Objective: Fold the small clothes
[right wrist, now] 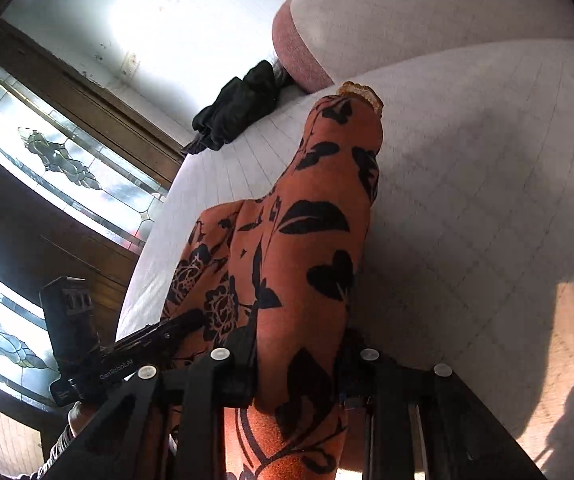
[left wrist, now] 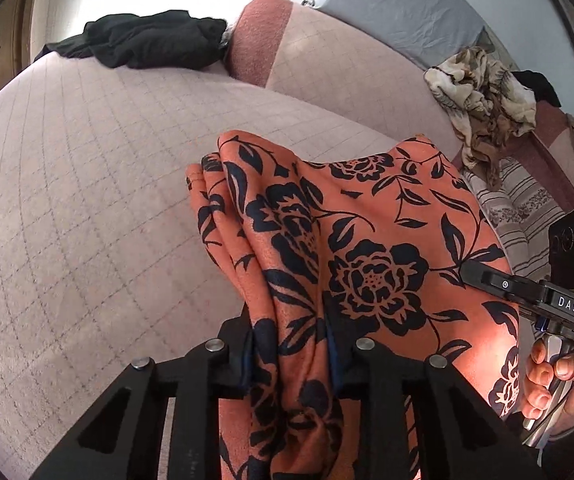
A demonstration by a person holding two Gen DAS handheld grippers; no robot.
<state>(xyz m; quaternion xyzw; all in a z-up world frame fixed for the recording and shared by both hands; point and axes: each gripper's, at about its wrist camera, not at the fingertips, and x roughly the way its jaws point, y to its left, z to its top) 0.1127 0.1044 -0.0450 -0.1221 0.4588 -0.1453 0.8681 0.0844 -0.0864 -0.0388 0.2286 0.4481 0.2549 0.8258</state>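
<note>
An orange garment with black flowers (left wrist: 351, 240) is held up over the pink quilted bed cover (left wrist: 87, 200). My left gripper (left wrist: 289, 344) is shut on a bunched edge of it. My right gripper (right wrist: 299, 364) is shut on another part of the same garment (right wrist: 311, 240), which hangs forward over the bed (right wrist: 467, 200). The right gripper shows in the left wrist view (left wrist: 471, 270), pinching the cloth at the right. The left gripper shows in the right wrist view (right wrist: 191, 318) at the lower left. The cloth hides the fingertips.
A black garment (left wrist: 147, 38) lies at the far edge of the bed, also in the right wrist view (right wrist: 239, 108). A beige patterned garment (left wrist: 483, 100) and a striped cloth (left wrist: 523, 208) lie at the right. A pink pillow (left wrist: 339, 44) sits behind. A wooden door with leaded glass (right wrist: 59, 152) stands left.
</note>
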